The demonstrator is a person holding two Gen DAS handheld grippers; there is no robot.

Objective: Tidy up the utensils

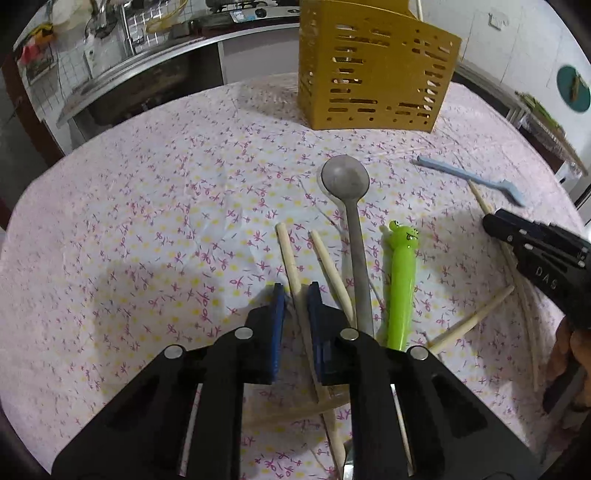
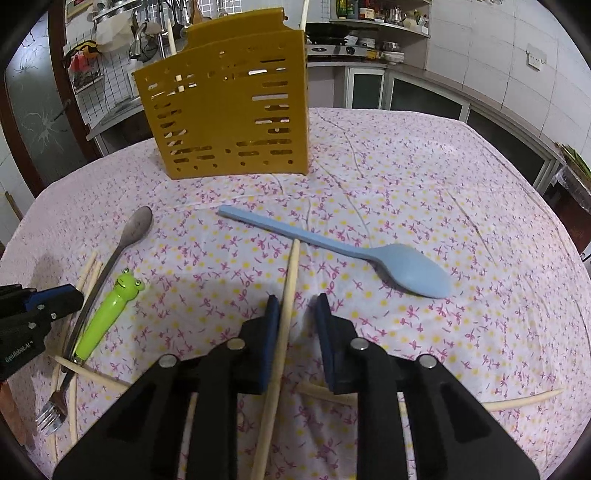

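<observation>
The left gripper (image 1: 295, 291) points down at the tabletop (image 1: 147, 229), which is covered by a pale cloth with small pink and yellow flowers. Its blue-padded jaws stand narrowly apart with a pale wooden chopstick (image 1: 291, 266) running between them; the right pad looks to be against the stick, while a sliver of cloth shows beside the left pad, so a firm pinch cannot be confirmed.

The right gripper (image 2: 295, 304) also points down, its jaws a little wider. A second pale wooden chopstick (image 2: 290, 280) passes between them, lying close against the left pad, with a clear gap to the right pad.

Just beside the left gripper lie another chopstick (image 1: 328, 269), a long grey metal spoon (image 1: 345, 177) with its bowl pointing away, and a bright green frog-headed plastic handle (image 1: 402, 273). In the right wrist view, a metal fork (image 2: 53, 406) lies at the near end of this cluster, among more loose chopsticks.

Beyond the right gripper lies a light blue plastic spoon (image 2: 413, 269), its handle crossing the tip of the chopstick between the jaws.

Farthest back stands a mustard-yellow slotted plastic utensil holder (image 2: 229, 110), upright on the tabletop, with chopsticks (image 2: 171, 35) already standing in it.
</observation>
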